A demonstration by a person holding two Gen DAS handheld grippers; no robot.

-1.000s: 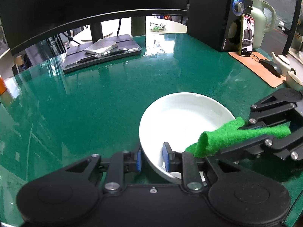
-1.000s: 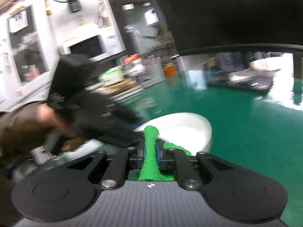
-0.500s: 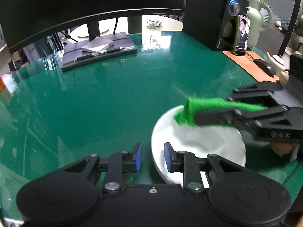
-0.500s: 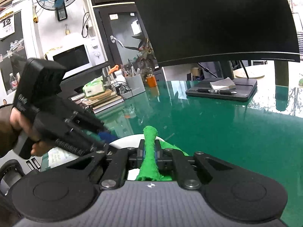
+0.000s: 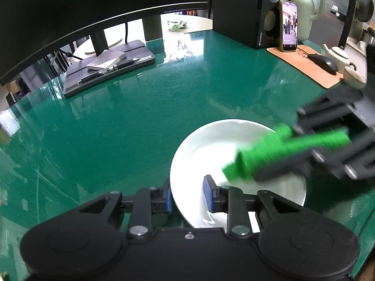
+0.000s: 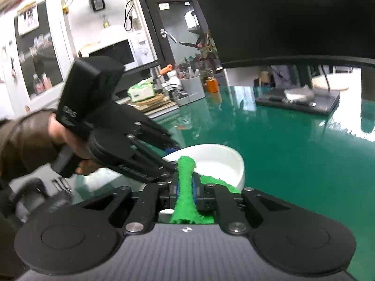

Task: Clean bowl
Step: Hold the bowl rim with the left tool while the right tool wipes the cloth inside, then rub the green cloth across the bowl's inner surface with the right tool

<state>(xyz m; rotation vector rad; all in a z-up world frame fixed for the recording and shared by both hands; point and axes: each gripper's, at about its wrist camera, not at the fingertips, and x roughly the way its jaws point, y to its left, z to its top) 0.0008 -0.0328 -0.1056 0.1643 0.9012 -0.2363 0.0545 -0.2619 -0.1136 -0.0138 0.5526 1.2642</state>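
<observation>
A white bowl (image 5: 211, 149) stands on the green table (image 5: 117, 128). My left gripper (image 5: 187, 196) straddles its near rim, one blue pad outside the wall and one inside, shut on the bowl. In the left wrist view my right gripper (image 5: 276, 161) comes in from the right, blurred. It is shut on a folded green cloth (image 5: 257, 159) whose free end lies inside the bowl's right half. In the right wrist view the cloth (image 6: 186, 182) is pinched upright between the pads, the bowl (image 6: 222, 164) sits just ahead, and a hand (image 6: 70, 138) holds the left gripper (image 6: 171, 155).
A dark monitor overhangs the far side. A grey case with a notebook (image 5: 107, 70) lies at the back left. At the back right stand a speaker (image 5: 253, 11) and a phone (image 5: 289, 25), with a mouse (image 5: 323, 62) on a brown mat and a teapot (image 5: 337, 53).
The cloth swept from the bowl's right rim up to its far rim, then back down into the right half. The left gripper's pads spread slightly on the rim.
</observation>
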